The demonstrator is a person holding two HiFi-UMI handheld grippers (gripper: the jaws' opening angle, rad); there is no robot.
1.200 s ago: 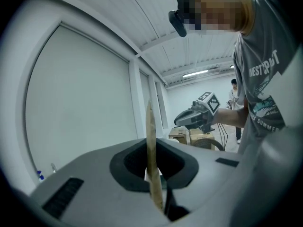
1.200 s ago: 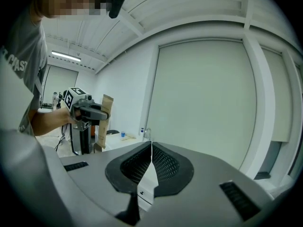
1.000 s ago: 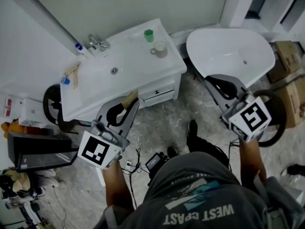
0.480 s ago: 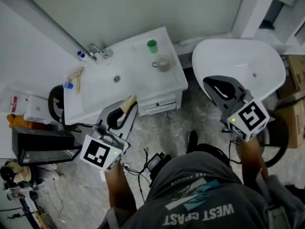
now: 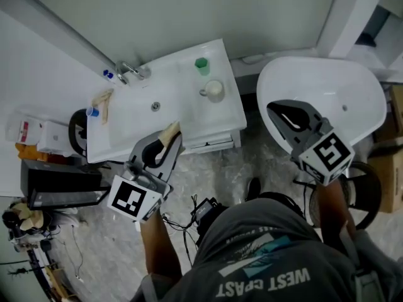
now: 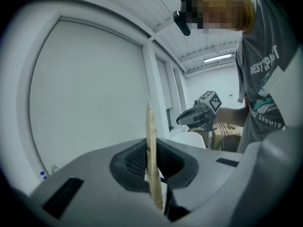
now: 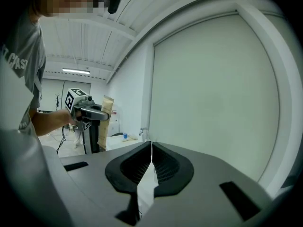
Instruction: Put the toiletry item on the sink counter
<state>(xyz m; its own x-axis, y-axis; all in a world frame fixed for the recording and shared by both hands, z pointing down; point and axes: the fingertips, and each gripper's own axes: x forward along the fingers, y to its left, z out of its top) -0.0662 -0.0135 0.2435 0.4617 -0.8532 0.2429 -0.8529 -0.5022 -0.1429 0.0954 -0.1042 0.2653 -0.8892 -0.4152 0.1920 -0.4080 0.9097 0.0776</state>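
A flat tan packet [image 5: 170,133] stands up from my left gripper [image 5: 165,145], which is shut on it just in front of the white sink counter [image 5: 189,121]. The left gripper view shows the tan packet [image 6: 150,160] edge-on between the pads. The packet's tip overlaps the counter's front edge in the head view. My right gripper [image 5: 280,112] is shut with nothing in it and hovers over the near rim of the white tub [image 5: 340,87]. From the right gripper [image 7: 150,148] view, the left gripper [image 7: 90,112] holds the tan packet [image 7: 105,122] upright.
On the counter stand a green cup [image 5: 201,65], a mug [image 5: 214,90], a faucet [image 5: 129,71], a second tan packet [image 5: 102,99] and a small blue-capped item [image 5: 93,112]. A black box [image 5: 60,187] sits at the left. Cables [image 5: 204,212] lie on the floor.
Both grippers have edged forward, the left one closer to the counter's front edge, the right one further over the tub. The left gripper still holds the packet.
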